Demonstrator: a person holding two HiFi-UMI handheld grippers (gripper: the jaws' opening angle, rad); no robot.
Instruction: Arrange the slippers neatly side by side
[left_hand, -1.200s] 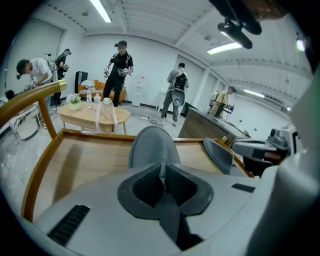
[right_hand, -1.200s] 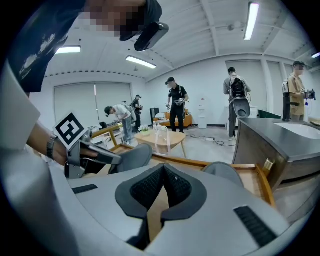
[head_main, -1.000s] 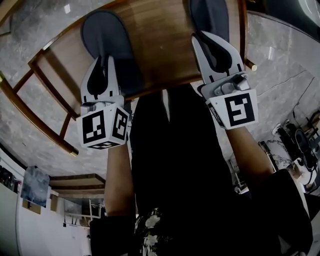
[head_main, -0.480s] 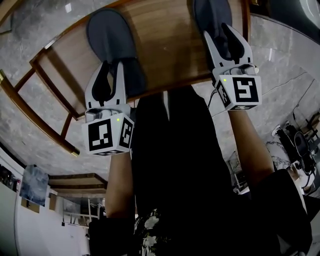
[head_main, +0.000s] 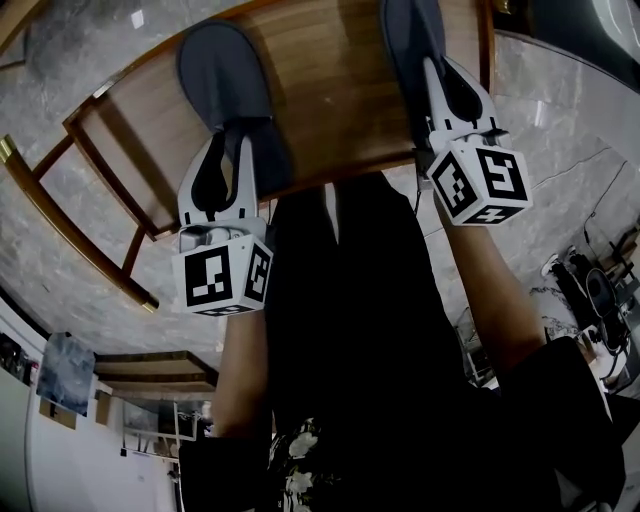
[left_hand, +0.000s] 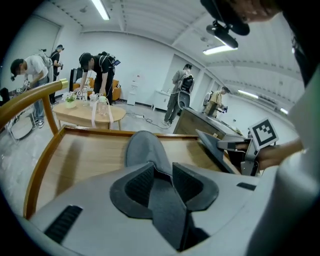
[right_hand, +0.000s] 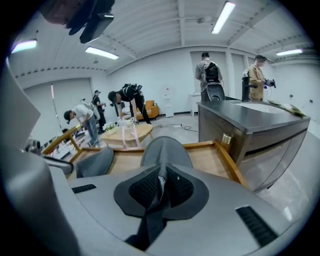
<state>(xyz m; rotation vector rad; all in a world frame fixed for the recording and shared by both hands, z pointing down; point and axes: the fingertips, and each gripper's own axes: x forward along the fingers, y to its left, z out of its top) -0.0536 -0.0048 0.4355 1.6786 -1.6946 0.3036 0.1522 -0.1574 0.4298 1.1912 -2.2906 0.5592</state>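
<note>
My left claw (head_main: 229, 148), jaws just opened wider, clamps the left slipper (head_main: 220, 70) at its heel. My right claw (head_main: 441, 72), jaws just closed, pinches the right slipper (head_main: 404, 30).

The head view looks steeply down from close above the table (head_main: 330, 90), the left gripper (head_main: 229, 140) and the right gripper (head_main: 449, 76). Each gripper view looks low along its own jaws across that same table.

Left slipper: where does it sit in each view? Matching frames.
Head view: left slipper upper left, toe pointing up-frame.
Left gripper view: dead centre, toe pointing away.
Right gripper view: left of centre, partly cut off below.
Shared landmark: the raised wooden rim.
</note>
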